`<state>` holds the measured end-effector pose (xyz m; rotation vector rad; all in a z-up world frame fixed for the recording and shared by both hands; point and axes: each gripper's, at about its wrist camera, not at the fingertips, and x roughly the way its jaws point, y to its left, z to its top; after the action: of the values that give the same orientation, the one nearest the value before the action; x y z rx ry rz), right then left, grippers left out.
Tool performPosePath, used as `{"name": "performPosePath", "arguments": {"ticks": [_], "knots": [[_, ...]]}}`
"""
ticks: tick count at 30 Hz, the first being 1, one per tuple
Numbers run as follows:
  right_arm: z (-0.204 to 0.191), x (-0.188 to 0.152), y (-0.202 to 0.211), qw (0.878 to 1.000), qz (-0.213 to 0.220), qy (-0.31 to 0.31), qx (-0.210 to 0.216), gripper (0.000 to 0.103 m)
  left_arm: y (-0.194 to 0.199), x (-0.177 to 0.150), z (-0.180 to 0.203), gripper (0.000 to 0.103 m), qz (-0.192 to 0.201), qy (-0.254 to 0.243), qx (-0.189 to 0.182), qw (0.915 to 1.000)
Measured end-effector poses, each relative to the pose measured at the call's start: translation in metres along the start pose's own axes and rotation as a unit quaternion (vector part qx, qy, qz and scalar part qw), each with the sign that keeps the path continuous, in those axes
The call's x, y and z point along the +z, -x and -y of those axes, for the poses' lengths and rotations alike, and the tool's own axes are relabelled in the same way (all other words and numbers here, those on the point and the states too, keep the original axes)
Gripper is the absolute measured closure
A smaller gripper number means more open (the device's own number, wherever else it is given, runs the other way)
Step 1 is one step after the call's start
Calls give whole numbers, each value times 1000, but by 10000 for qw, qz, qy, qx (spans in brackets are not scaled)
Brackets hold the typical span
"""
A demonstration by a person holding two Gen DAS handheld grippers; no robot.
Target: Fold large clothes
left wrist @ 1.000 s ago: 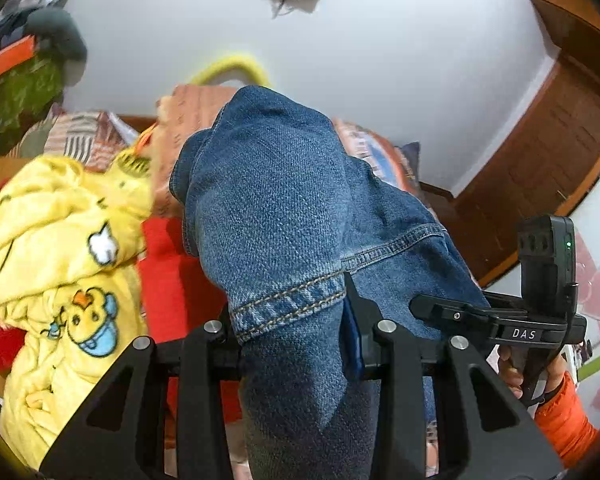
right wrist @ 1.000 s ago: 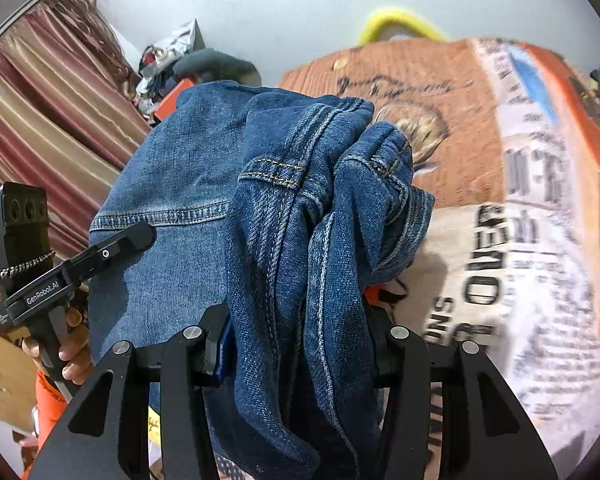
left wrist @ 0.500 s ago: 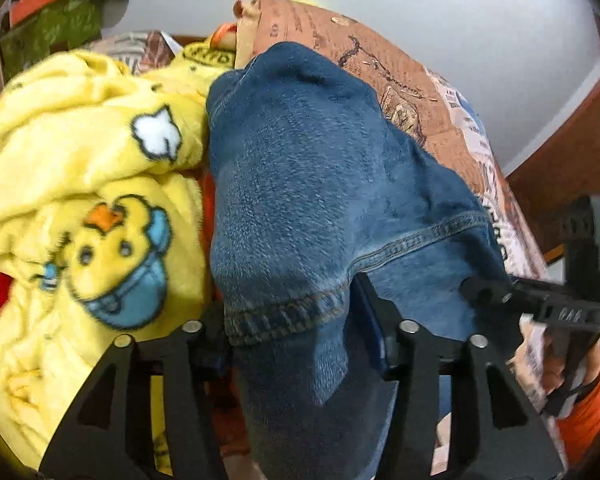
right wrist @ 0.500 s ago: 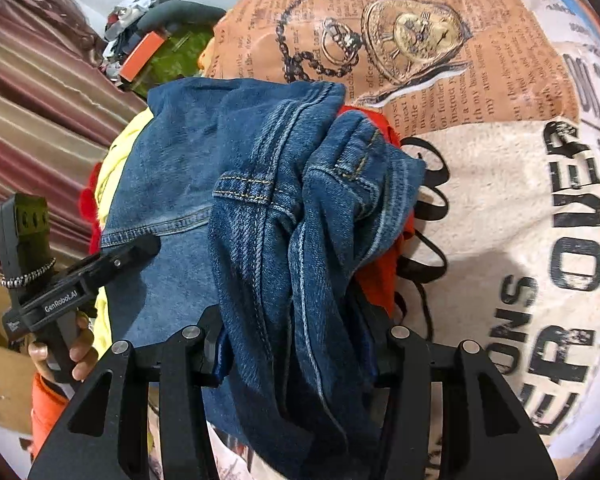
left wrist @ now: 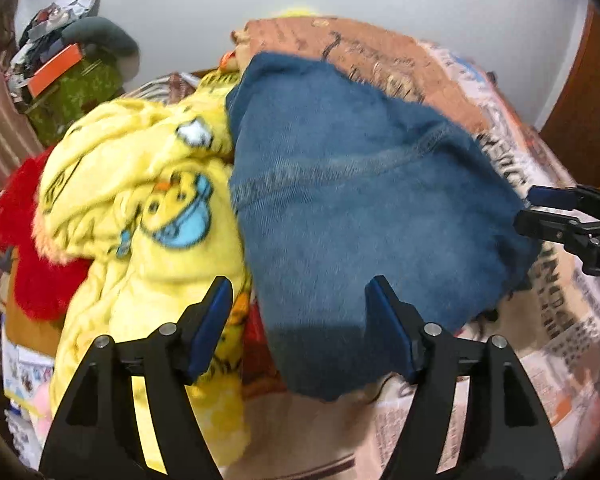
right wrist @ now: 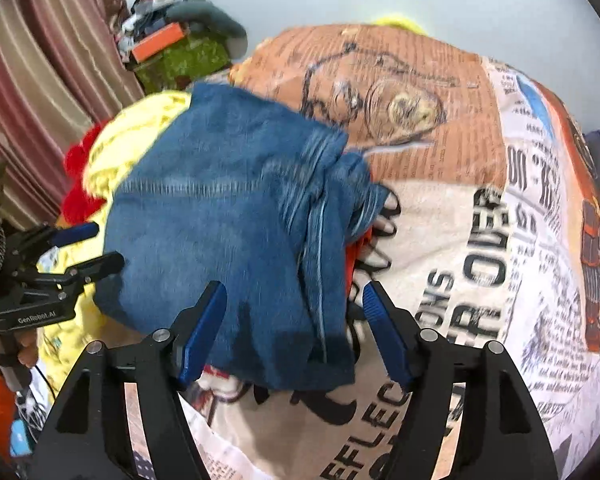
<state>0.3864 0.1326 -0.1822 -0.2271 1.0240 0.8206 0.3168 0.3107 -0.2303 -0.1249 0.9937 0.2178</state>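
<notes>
Folded blue jeans (left wrist: 360,200) lie in a bundle on the bed, blurred by motion, with their bunched waistband and seams (right wrist: 320,200) on the right side. My left gripper (left wrist: 298,284) hovers over the bundle's near left edge. Its jaws are opening and its blue pads (left wrist: 204,332) stand clear of the denim. My right gripper (right wrist: 294,288) hovers over the near right edge, jaws opening too, and its pads (right wrist: 388,336) do not touch the cloth. Each gripper also shows from the side in the other's view: the right gripper (left wrist: 536,210) and the left gripper (right wrist: 100,244).
A yellow fleece with a duck print (left wrist: 140,184) and a red fleece (left wrist: 32,272) lie heaped left of the jeans. A newspaper-print cover (right wrist: 480,240) spreads over the bed. A striped curtain (right wrist: 40,80) and clutter (right wrist: 172,48) stand at the far left, a wooden door (left wrist: 580,100) at the right.
Both grippers came down with the jeans and let go. Their jaws, earlier shut on the denim, now stand apart, and the bundle rests on the bed.
</notes>
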Motion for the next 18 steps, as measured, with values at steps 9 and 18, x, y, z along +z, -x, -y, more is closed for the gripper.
{"name": "performPosePath", "arguments": {"ticks": [9, 18], "knots": [[30, -34, -10, 9956, -564, -747, 96, 35, 9, -35, -16, 22, -191, 580, -71, 9981], [21, -38, 73, 9965, 187, -778, 238, 35, 76, -38, -13, 23, 246, 717, -55, 9971]]}}
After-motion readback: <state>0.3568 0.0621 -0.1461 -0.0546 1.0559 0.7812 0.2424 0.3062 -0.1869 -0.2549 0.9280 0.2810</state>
